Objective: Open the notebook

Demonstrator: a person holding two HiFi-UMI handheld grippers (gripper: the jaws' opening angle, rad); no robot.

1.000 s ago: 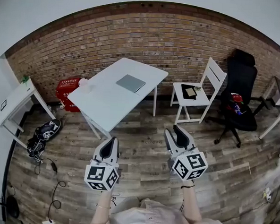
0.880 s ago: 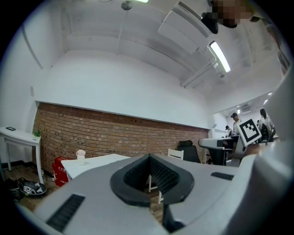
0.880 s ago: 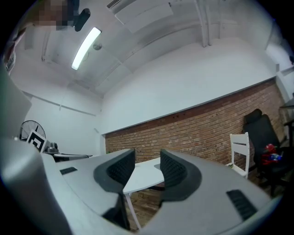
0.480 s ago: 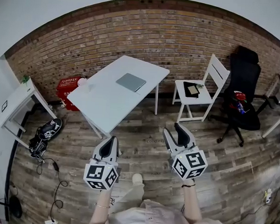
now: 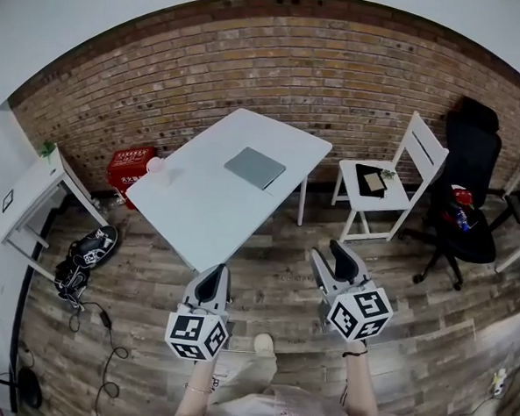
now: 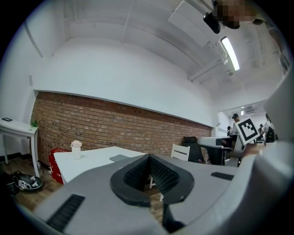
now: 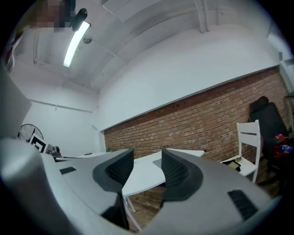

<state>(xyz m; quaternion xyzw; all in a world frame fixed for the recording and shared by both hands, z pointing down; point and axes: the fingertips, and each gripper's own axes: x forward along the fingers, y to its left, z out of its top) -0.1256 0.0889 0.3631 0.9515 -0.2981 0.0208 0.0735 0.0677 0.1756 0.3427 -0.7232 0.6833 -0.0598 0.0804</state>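
Observation:
The notebook [image 5: 254, 168] is a flat grey closed slab on the white table [image 5: 198, 208], towards its far right side. It also shows as a thin grey patch [image 6: 120, 158] in the left gripper view. Both grippers are held level over the wooden floor, short of the table's near corner and well away from the notebook. My left gripper [image 5: 214, 277] [image 6: 148, 160] is shut, its pads meeting with nothing between them. My right gripper [image 5: 330, 251] [image 7: 147, 161] is open and empty, and the table shows through the gap between its pads.
A white cup [image 5: 155, 164] stands at the table's left end, with a red crate [image 5: 129, 170] behind it by the brick wall. To the right are a white folding chair [image 5: 393, 180] and a black office chair [image 5: 471, 198]. A side table [image 5: 28, 197], shoes [image 5: 86, 254] and cables lie left.
The person and both grippers have moved forward towards the table, which now looks nearer and larger. A foot has come into view below the grippers.

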